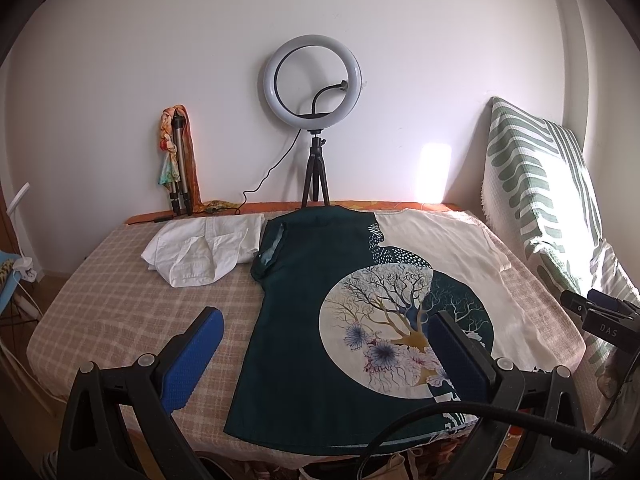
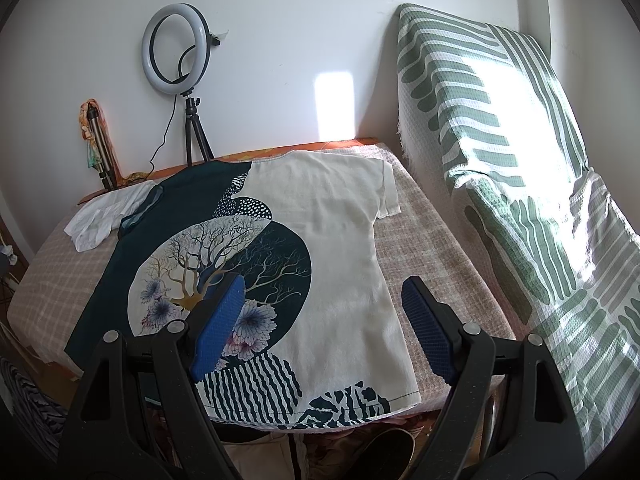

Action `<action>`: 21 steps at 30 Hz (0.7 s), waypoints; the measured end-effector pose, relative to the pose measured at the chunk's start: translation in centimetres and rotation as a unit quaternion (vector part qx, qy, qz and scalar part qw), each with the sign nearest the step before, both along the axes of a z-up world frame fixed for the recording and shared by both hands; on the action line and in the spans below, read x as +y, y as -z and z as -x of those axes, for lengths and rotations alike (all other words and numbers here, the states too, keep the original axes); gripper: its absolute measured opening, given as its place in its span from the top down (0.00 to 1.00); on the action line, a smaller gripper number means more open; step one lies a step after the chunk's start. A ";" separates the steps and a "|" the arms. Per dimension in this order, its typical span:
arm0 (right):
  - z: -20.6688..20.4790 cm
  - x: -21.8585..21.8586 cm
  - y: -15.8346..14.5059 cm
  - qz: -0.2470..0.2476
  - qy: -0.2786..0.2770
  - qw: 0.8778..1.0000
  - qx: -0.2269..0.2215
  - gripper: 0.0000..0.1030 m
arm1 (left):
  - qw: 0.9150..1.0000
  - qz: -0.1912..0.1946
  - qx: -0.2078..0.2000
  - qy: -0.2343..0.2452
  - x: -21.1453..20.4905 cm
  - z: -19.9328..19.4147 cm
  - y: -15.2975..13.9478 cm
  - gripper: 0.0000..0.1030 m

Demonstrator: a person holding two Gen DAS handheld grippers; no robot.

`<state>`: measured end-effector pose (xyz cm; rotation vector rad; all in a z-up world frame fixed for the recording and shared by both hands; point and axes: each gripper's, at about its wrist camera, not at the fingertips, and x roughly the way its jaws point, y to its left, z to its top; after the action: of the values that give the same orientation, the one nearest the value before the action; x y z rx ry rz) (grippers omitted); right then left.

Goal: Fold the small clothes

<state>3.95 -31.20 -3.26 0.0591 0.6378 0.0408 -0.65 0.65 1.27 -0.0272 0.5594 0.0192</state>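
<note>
A short-sleeved shirt [image 1: 304,320] [image 2: 340,248], half dark green and half cream with a round tree-and-flower print, lies spread flat on the checked table cover [image 1: 120,312] [image 2: 420,248]. Its hem reaches the near table edge. My left gripper [image 1: 324,316] hovers open above the shirt's lower left part, nothing between its blue pads. My right gripper [image 2: 322,300] stands open over the shirt's lower right part, also empty. A crumpled white garment [image 1: 200,248] [image 2: 104,216] lies at the far left of the table, beside the shirt's dark sleeve.
A ring light on a tripod [image 1: 313,84] [image 2: 176,46] and a folded tripod wrapped in a scarf [image 1: 176,160] stand against the back wall. A green-striped cushion [image 1: 536,192] [image 2: 500,152] leans along the table's right side. The other gripper's black body [image 1: 600,312] shows at the right edge.
</note>
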 end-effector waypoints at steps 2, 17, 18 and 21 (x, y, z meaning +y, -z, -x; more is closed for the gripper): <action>0.0 0.0 0.0 0.000 0.000 1.000 0.000 0.19 | 1.000 0.001 0.001 -0.001 0.1 0.0 0.2 0.00; -0.8 0.6 0.2 -0.003 -0.002 1.000 -0.001 0.19 | 1.000 0.005 0.010 -0.010 1.3 -0.6 0.9 0.00; -1.1 0.8 0.2 -0.005 -0.003 1.000 0.000 0.19 | 1.000 0.006 0.013 -0.013 1.5 -0.7 1.0 0.00; -2.0 1.5 0.1 -0.017 -0.013 1.000 0.004 0.19 | 1.000 0.006 0.021 -0.021 2.7 -1.0 1.2 0.00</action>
<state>5.94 -29.70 -3.40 0.0846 0.6466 0.0775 0.37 3.35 0.08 -0.0502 0.6006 0.0569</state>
